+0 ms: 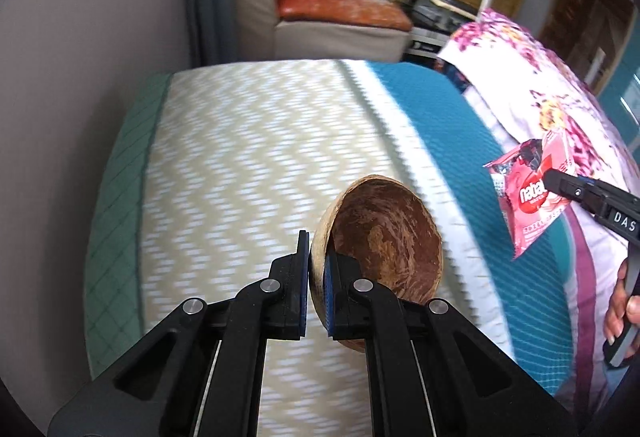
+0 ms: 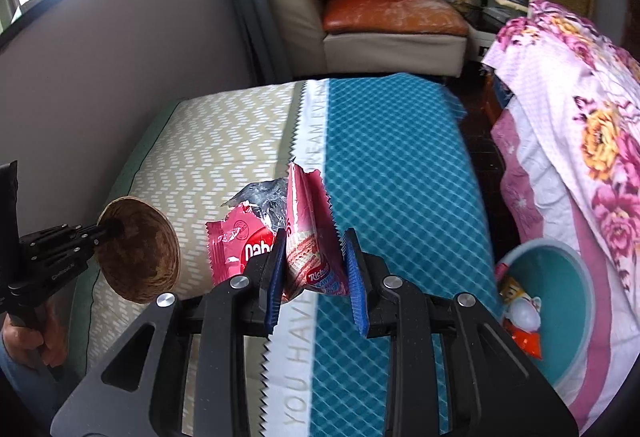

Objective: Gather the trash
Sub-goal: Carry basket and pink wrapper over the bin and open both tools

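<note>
My left tongs [image 1: 316,289] are pinched tight on the rim of a coconut shell half [image 1: 384,237]: one pad outside the wall, one inside, shell held off the bed with its hollow facing up and to the right of the jaws. My right tongs [image 2: 314,269] are partly closed around pink snack wrappers [image 2: 308,237]; the left pad presses the bunch, the right pad looks just clear of it, so the grip is mostly one-sided as far as I can tell. A second torn red wrapper [image 2: 236,249] hangs off the left side of the same bunch. Below both tongs is the bed cover [image 2: 224,141], beige zigzag to the left, teal diamond pattern to the right, white lettered strip between. Right of and below the right tongs sits a teal bin [image 2: 576,317] with some packaging already in it. Beyond that is a floral blanket [image 2: 600,125]. Far ahead is a cream armchair [image 2: 396,33] with an orange cushion.
</note>
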Motion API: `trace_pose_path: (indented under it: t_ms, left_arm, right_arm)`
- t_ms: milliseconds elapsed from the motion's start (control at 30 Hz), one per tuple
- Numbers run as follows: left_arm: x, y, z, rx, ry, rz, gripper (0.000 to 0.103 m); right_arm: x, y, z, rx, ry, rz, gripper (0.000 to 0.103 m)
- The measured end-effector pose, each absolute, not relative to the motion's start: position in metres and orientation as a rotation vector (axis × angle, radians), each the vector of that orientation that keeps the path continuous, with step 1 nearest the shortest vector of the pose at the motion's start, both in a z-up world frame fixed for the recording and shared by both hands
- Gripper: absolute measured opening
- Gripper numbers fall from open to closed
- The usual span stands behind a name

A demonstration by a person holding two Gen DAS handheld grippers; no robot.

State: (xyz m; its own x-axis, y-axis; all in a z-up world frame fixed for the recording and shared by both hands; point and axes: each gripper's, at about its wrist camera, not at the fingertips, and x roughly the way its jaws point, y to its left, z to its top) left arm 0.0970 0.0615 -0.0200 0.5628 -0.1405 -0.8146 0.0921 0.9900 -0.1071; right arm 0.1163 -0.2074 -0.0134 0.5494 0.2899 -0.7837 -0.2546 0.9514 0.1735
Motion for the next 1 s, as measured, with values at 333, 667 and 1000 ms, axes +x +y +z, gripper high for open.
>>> trace_pose_path:
  t_ms: [333,667,1000]
  left_arm:
    - [0.106,-0.052,-0.015,0.0,0.983,-0.306,0.007]
    - [0.118,-0.165,-0.019,0.074,1.003,-0.447,0.007]
    - [0.127,-0.251,-0.036,0.128,1.036,-0.546,0.007]
  right_arm:
    - [0.075,-0.315,-0.004,0.161,0.857,0.175,0.027]
    - [0.052,-0.414,0.0,0.247,0.785,0.024,0.027]
    - [0.035,-0.486,-0.01,0.307,0.792,-0.09,0.028]
